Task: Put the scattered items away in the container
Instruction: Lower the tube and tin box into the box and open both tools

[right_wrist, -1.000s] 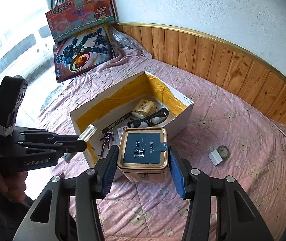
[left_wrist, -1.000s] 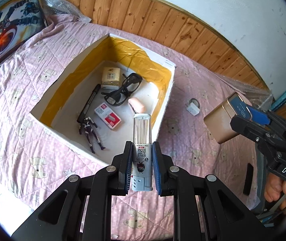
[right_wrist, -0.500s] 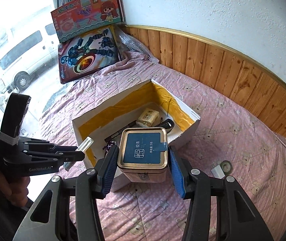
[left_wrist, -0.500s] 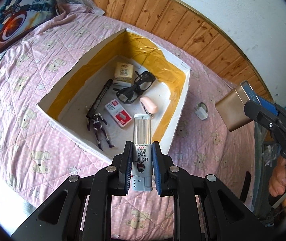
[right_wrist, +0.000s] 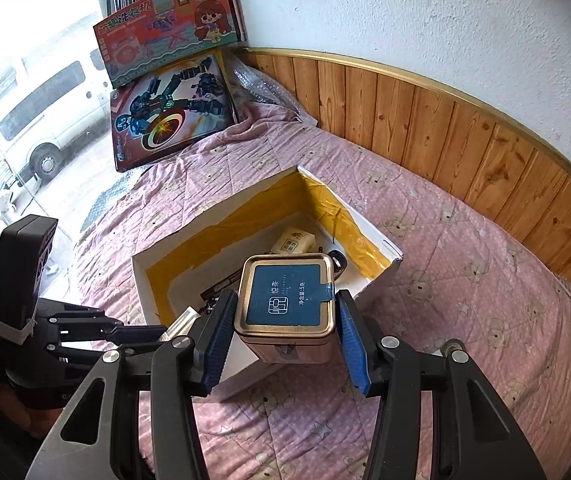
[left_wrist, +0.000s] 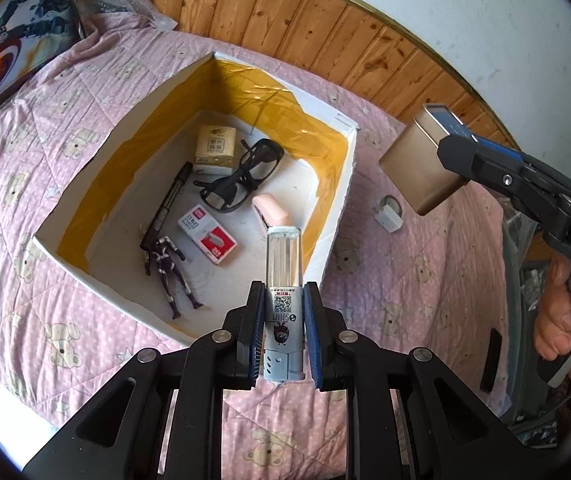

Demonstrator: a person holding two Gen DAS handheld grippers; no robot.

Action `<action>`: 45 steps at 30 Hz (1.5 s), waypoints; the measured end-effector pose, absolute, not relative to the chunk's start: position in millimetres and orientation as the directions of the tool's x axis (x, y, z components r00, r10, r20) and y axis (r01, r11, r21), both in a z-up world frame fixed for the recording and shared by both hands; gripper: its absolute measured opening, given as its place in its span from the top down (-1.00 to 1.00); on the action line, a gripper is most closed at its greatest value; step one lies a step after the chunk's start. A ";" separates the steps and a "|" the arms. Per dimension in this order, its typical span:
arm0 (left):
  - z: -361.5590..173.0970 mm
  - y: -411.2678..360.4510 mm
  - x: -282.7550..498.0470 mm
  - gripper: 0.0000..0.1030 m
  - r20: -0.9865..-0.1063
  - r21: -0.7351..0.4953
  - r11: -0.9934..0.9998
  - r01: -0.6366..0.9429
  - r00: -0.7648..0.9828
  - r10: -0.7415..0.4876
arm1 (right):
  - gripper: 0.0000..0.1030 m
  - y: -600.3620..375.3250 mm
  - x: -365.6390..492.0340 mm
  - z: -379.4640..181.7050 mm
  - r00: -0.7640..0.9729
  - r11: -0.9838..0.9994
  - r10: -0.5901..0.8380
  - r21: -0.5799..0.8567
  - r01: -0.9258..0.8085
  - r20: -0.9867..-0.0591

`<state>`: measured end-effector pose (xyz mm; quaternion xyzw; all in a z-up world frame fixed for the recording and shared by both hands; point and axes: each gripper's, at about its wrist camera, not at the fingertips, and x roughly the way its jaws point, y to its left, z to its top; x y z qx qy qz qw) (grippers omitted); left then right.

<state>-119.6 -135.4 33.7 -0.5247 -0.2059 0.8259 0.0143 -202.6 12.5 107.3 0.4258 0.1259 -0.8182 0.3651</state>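
A white box (left_wrist: pixel 337 208) lined with yellow tape lies on the pink quilt. It holds a tissue pack (left_wrist: pixel 215 149), black glasses (left_wrist: pixel 241 182), a pen, a red-and-white staple box (left_wrist: pixel 208 233), a pink stapler (left_wrist: pixel 271 210) and a toy figure (left_wrist: pixel 169 270). My left gripper (left_wrist: pixel 284 286) is shut on a small grey bottle with a clear cap (left_wrist: pixel 284 264), above the box's near corner. My right gripper (right_wrist: pixel 285 296) is shut on a gold tin with a blue lid (right_wrist: pixel 287 294), in the air over the box's near wall (right_wrist: pixel 241 364).
A tape roll (left_wrist: pixel 390 202) and a white plug (left_wrist: pixel 387 220) lie on the quilt right of the box. Two toy boxes (right_wrist: pixel 169 116) lean at the bed's far left by the window. Wooden panelling (right_wrist: pixel 445 128) runs behind the bed. A hand (left_wrist: pixel 565 316) grips the right handle.
Both grippers have moved closer to the box with their loads. The tin now hangs over the box's near wall, and the bottle's cap overlaps the box's corner.
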 end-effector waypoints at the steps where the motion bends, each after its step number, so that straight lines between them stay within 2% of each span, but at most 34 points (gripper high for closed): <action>1: 32.4 -135.0 -121.1 0.63 -0.861 -0.356 -0.915 0.192 -0.446 0.242 | 0.01 11.7 -205.1 106.3 -0.369 -0.702 -0.489 0.105 0.704 -0.790; 18: 11.7 -133.8 -140.3 0.63 -0.887 -0.338 -0.920 0.200 -0.395 0.240 | 0.01 -12.8 -253.1 85.0 -0.317 -0.696 -0.478 0.134 0.705 -0.819; 27: 1.3 -136.8 -144.1 0.63 -0.880 -0.382 -0.899 0.213 -0.383 0.283 | 0.01 -24.8 -271.4 74.3 -0.296 -0.692 -0.470 0.139 0.708 -0.832; 41: -28.5 -151.0 -157.1 0.61 -0.892 -0.400 -0.878 0.264 -0.333 0.306 | 0.00 -41.0 -304.4 27.4 -0.271 -0.708 -0.391 0.099 0.700 -0.880; 44: -36.2 -156.8 -157.3 0.35 -0.897 -0.401 -0.869 0.291 -0.315 0.309 | -0.01 -34.4 -313.7 13.5 -0.290 -0.734 -0.364 0.081 0.675 -0.885; 45: -37.4 -158.9 -157.1 0.34 -0.897 -0.405 -0.865 0.296 -0.314 0.312 | -0.02 -30.9 -316.4 10.7 -0.288 -0.740 -0.363 0.087 0.667 -0.886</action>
